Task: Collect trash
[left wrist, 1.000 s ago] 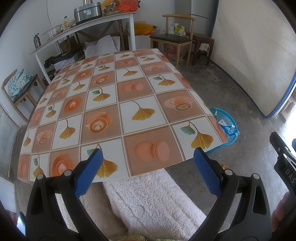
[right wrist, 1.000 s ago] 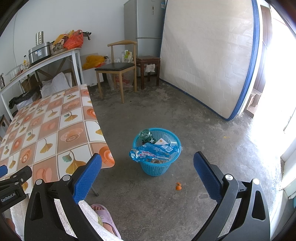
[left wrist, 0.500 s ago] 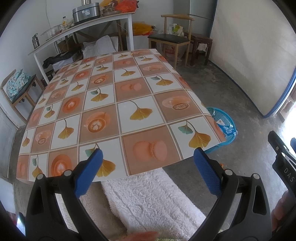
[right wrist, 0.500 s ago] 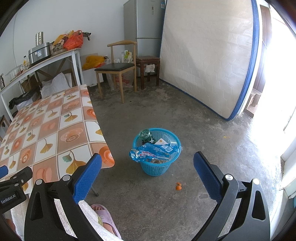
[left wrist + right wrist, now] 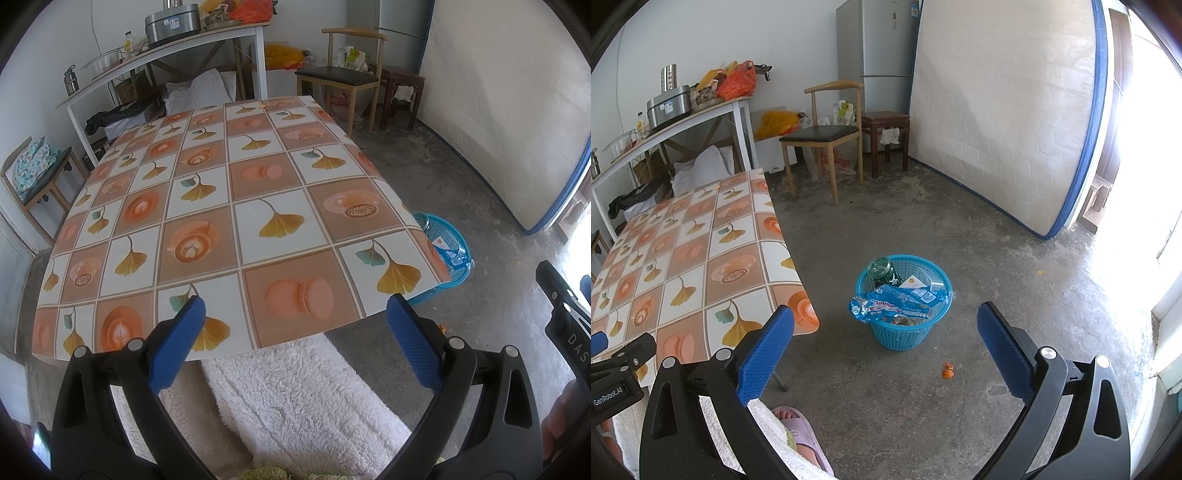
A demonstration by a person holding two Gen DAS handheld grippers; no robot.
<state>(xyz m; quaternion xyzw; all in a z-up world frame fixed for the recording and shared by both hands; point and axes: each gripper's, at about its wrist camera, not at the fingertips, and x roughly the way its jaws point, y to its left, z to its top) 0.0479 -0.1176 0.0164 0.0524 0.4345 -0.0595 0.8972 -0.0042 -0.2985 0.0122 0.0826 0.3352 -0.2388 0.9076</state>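
Sitting on the concrete floor (image 5: pixel 960 221) just off the table's near right corner, the blue basket (image 5: pixel 905 334) holds our collected trash: a blue wrapper (image 5: pixel 892 304) draped over its near rim and a green bottle (image 5: pixel 882 271) at the far side. An orange scrap (image 5: pixel 948 370) lies near the basket. We hold the right gripper (image 5: pixel 886 354) and left gripper (image 5: pixel 293 343) with jaws released and holding nothing, ours left over the table's (image 5: pixel 236 206) near edge.
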